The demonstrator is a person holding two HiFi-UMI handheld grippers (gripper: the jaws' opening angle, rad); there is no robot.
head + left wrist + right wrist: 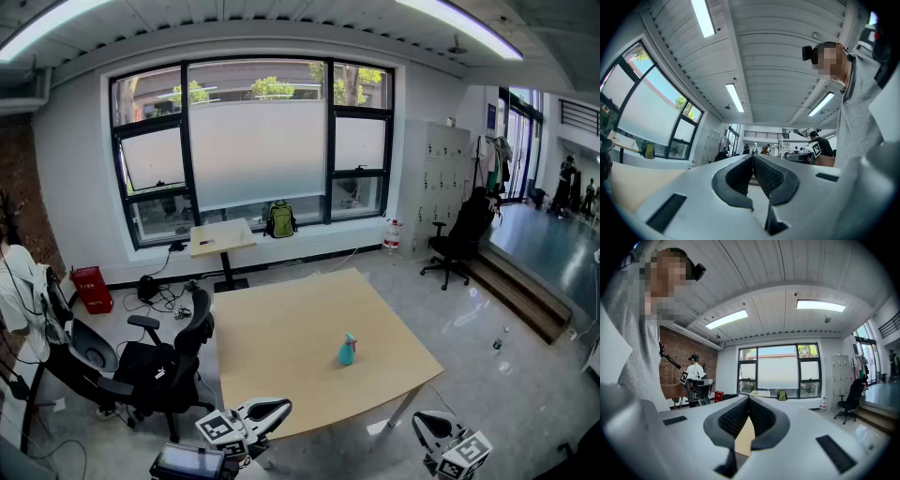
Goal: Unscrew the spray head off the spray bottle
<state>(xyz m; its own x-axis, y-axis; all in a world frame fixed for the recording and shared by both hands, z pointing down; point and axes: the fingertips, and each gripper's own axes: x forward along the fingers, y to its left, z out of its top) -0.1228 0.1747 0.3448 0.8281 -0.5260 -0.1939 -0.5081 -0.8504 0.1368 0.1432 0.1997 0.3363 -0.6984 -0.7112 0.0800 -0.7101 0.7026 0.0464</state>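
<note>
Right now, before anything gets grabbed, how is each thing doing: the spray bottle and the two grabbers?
Spray bottle: standing upright on the table, spray head on, nothing touching it.
Left gripper: jaws shut, nothing between them, well short of the bottle.
Right gripper: jaws shut, nothing between them, also well short of the bottle.

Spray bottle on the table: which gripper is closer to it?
Left, by a little, it seems. The left gripper is at the near edge of the table, below-left of the spray bottle; the right gripper hangs off the table, below-right.
</note>
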